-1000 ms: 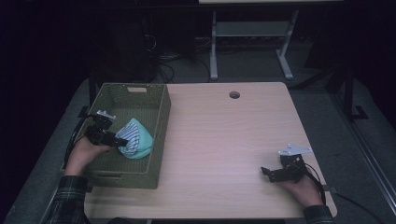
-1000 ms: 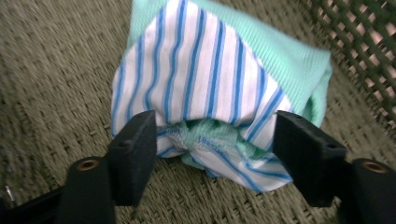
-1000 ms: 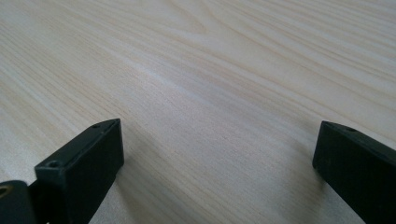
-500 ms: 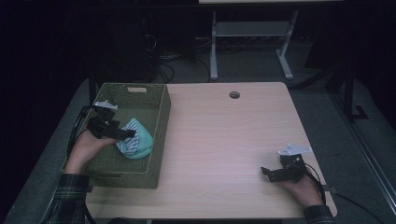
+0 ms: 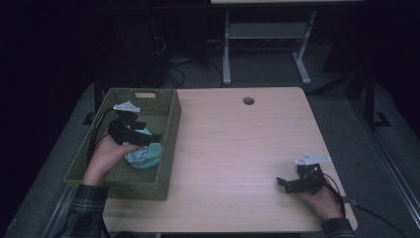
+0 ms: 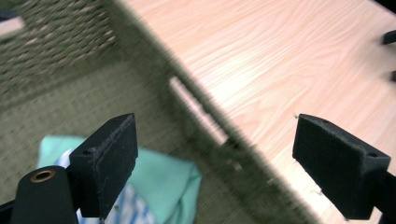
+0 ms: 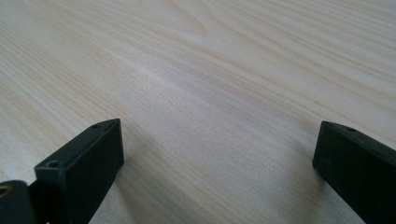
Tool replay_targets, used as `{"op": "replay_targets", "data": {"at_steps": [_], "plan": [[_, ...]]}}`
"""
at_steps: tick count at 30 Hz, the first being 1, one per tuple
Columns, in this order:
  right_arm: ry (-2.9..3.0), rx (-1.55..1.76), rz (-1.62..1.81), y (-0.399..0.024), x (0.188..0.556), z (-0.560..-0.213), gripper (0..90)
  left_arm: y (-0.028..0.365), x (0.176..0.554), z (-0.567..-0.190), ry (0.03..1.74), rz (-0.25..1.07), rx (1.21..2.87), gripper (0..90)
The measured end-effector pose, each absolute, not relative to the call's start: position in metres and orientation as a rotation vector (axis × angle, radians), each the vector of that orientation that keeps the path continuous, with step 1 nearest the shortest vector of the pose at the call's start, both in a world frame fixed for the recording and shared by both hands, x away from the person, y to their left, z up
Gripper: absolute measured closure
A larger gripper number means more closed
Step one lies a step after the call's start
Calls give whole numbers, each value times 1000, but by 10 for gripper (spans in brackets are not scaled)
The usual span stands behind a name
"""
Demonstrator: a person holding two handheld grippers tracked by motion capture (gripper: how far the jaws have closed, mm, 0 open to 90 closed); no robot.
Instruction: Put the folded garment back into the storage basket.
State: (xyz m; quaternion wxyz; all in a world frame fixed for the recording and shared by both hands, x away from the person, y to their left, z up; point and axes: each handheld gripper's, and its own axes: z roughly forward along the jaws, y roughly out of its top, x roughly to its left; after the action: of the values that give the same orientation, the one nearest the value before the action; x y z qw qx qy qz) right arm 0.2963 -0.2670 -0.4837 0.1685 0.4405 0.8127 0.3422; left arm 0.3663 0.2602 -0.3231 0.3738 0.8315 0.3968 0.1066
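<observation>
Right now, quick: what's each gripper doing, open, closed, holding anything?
Left gripper: jaws just opened wide, nothing between them, above the green cloth in the basket.
Right gripper: open, empty, over the table.

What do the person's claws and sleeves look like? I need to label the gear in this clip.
Both claws are black. The left claw and the right claw each carry a grey three-cornered plate on top and trail a black cable. The jaws are chunky black blocks with flat, rough-looking pads and small holes on top. The sleeves are dark plaid.
</observation>
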Motion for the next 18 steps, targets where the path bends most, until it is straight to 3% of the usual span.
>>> {"op": "replay_targets", "data": {"at_steps": [18], "plan": [[2311, 1253, 973, -267, 296, -484, 16, 185, 365, -329, 842, 200, 2156, 136]]}}
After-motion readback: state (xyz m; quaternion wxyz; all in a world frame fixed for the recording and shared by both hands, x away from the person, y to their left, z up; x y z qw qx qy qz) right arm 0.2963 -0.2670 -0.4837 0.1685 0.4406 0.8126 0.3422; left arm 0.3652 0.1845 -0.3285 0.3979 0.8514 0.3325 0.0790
